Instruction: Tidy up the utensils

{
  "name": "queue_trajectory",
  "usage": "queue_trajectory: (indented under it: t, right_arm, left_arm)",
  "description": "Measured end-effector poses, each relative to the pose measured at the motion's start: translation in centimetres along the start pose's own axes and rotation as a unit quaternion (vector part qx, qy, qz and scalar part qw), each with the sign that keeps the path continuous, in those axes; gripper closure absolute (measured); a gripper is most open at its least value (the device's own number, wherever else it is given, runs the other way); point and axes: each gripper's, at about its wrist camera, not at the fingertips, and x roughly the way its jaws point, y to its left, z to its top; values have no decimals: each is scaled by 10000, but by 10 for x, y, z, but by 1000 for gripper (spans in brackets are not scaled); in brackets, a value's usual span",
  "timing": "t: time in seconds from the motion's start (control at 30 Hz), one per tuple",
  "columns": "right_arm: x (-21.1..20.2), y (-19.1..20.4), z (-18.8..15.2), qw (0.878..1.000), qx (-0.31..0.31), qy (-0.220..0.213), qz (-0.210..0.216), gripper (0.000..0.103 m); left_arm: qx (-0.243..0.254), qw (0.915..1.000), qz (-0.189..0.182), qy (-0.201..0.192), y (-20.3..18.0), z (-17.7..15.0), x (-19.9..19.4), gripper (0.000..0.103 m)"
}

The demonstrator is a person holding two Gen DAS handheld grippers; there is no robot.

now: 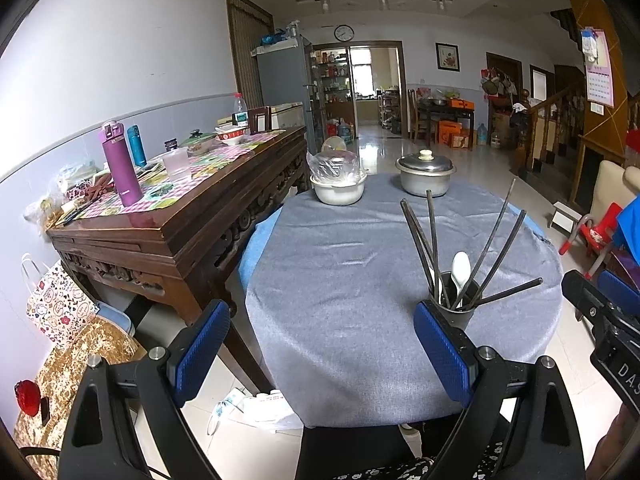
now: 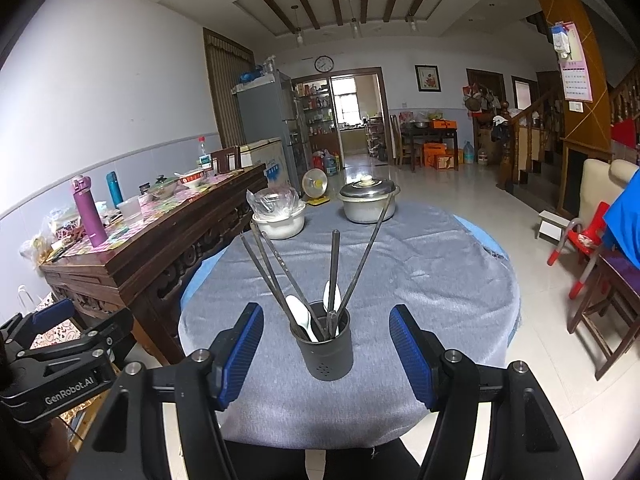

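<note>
A dark grey utensil holder (image 2: 325,347) stands near the front edge of the round table with a grey cloth (image 2: 420,264). It holds several dark chopsticks (image 2: 334,264) and two white spoons (image 2: 299,312). My right gripper (image 2: 326,354) is open, its blue pads either side of the holder without touching it. In the left wrist view the holder (image 1: 456,312) sits just behind my right pad, with chopsticks (image 1: 500,248) and a white spoon (image 1: 460,270) in it. My left gripper (image 1: 320,354) is open and empty, to the left of the holder.
A white bowl with a plastic bag (image 2: 278,220) and a lidded metal pot (image 2: 368,200) stand at the table's far side. A cluttered wooden sideboard (image 2: 152,236) stands to the left. A red child's chair (image 2: 580,244) and a wooden chair (image 2: 608,320) are on the right.
</note>
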Motion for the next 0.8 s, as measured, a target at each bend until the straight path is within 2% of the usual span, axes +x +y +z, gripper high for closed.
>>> queue_trajectory:
  t: [0.7, 0.8]
  right_arm:
    - [2, -2, -3, 10000, -2, -16, -22, 34]
    - [10, -6, -8, 9999, -54, 102, 88, 32]
  left_arm:
    - [-11, 10000, 7, -61, 0, 2, -1, 10]
    - [5, 10000, -19, -61, -1, 0, 5, 10]
